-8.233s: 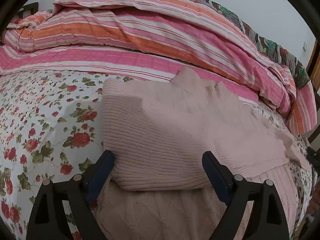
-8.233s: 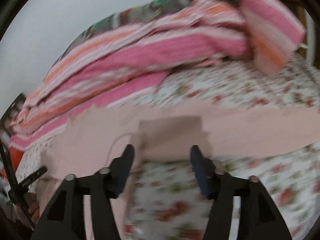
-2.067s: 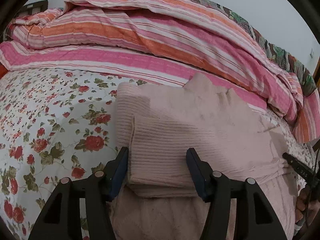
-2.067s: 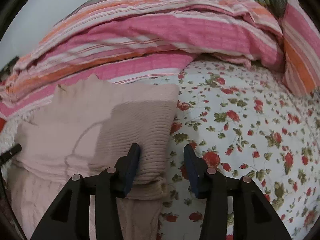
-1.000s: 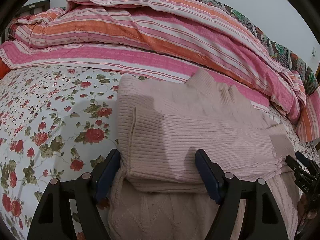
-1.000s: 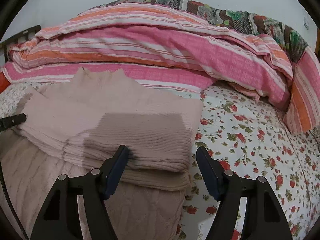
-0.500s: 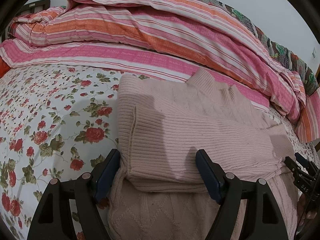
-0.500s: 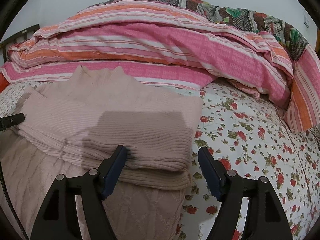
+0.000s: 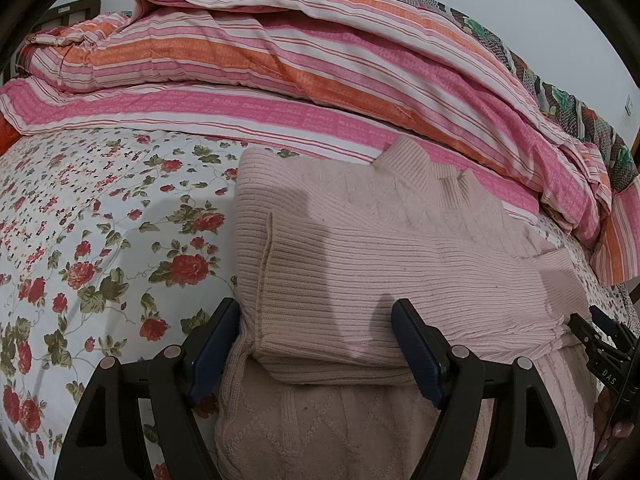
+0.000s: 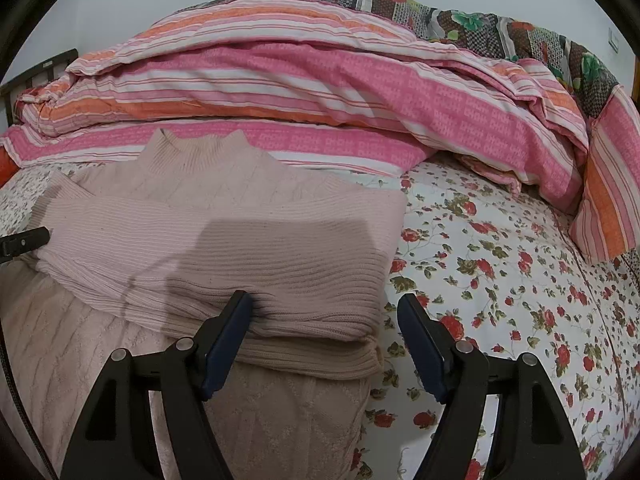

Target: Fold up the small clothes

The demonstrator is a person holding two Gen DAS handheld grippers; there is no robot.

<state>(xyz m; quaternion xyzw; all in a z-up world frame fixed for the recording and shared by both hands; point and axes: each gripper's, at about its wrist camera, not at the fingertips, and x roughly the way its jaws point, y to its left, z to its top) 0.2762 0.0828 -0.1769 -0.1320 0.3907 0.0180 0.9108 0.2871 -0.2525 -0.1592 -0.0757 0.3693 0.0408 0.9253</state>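
A pale pink knitted sweater (image 9: 400,256) (image 10: 240,232) lies flat on the flowered bedsheet (image 9: 100,240), collar toward the far side. Both ribbed sleeves are folded across its chest. My left gripper (image 9: 316,312) is open at the sweater's left side: one finger is beside the folded edge and the other rests over the sleeve. My right gripper (image 10: 324,302) is open at the sweater's right side, and the folded edge lies between its fingers without being pinched. Each gripper's tip shows at the edge of the other view: the right gripper (image 9: 600,344) and the left gripper (image 10: 24,242).
A bulky pink, orange and white striped quilt (image 9: 280,60) (image 10: 320,80) is heaped along the far side of the bed, just behind the collar. Flowered sheet (image 10: 520,280) spreads out on both sides of the sweater. A dark bed frame (image 10: 40,68) shows far left.
Since two seconds ago both grippers have opened wider and drawn back a little, leaving the folded sleeves lying on the sweater. Over the last second the right jaws widened slightly; nothing else moved.
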